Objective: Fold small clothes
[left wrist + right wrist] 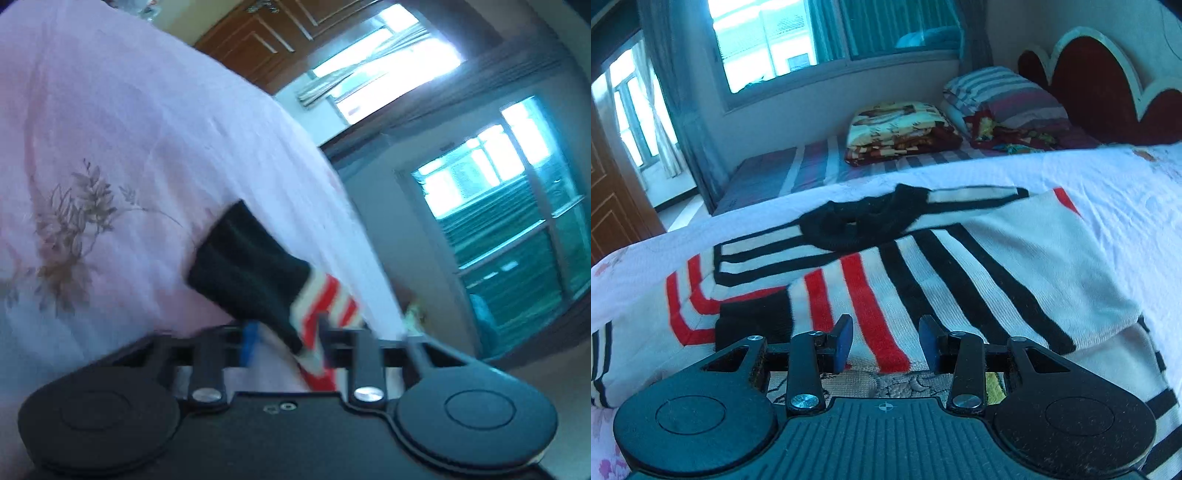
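Pink floral bedsheet (110,122) fills the left wrist view, where the left gripper (295,343) has its jaws clamped on the black-cuffed, red-striped sleeve (266,280) of a small white knitted sweater (1015,258). Rightward, that sweater lies spread on the bed, one sleeve already crossing its chest. The right gripper (886,345) hovers at the near hem, jaws apart, empty. Folding looks barely begun.

Pink floral bedsheet (129,129), folded patterned blanket (901,129), striped pillow (1001,96), red headboard (1108,96), window (775,40), wooden door (266,40).
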